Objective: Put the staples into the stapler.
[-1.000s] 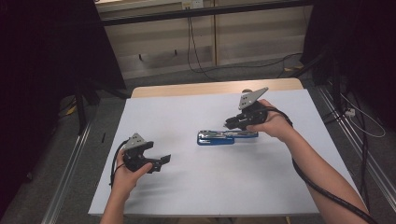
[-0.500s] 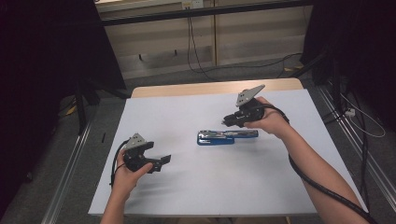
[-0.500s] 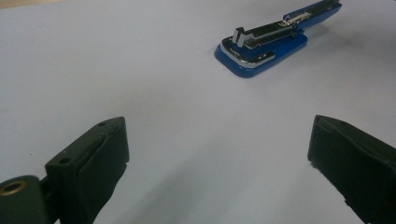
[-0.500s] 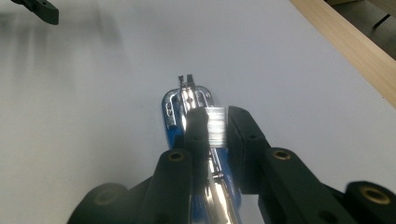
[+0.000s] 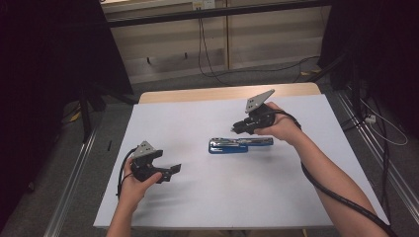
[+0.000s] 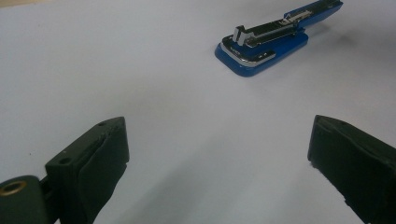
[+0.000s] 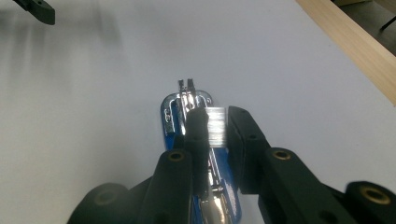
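Blue stapler [image 5: 240,144] lies open mid tabletop [image 5: 197,118]. Right gripper [image 7: 215,127] above it, jaws pinching strip of staples [image 7: 215,125], likely for loading magazine. Left gripper [image 5: 170,170] well apart, jaws wide, empty, aimed at stapler, seemingly ready to steady it.

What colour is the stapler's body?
Blue, with silver metal parts on top; the stapler shows it best in the left gripper view.

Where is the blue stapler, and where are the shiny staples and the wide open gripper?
blue stapler [image 5: 228,148]: high view, on its blue base.
strip of staples [image 7: 215,126]: right gripper view, on the shiny strip between the fingers.
left gripper [image 6: 219,158]: left gripper view, midway between its spread fingers.
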`<state>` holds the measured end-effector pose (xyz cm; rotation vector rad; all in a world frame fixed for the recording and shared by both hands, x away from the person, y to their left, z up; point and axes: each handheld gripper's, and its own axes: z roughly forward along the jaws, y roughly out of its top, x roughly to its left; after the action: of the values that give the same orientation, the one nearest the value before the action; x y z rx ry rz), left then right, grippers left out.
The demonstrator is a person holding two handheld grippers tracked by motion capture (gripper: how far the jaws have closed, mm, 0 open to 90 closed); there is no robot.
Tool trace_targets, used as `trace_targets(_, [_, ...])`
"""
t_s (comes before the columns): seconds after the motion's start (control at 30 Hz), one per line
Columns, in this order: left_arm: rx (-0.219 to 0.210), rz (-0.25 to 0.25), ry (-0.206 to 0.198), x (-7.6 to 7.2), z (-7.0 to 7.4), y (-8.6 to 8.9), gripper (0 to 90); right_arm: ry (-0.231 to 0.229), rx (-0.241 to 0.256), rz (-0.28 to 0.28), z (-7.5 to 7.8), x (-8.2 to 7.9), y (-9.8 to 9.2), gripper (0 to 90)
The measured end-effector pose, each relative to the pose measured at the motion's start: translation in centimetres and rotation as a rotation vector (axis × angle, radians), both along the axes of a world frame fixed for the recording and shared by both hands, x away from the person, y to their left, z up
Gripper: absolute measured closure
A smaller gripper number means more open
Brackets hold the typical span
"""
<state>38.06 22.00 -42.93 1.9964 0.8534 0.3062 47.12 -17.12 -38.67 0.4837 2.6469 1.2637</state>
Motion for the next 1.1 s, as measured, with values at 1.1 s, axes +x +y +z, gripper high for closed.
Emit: trace_targets(1.1, [0.006, -0.009, 0.009, 0.1, -0.1, -0.1, 5.3, 0.016, -0.028, 0.065, -1.5, 1.2, 2.2, 79.2])
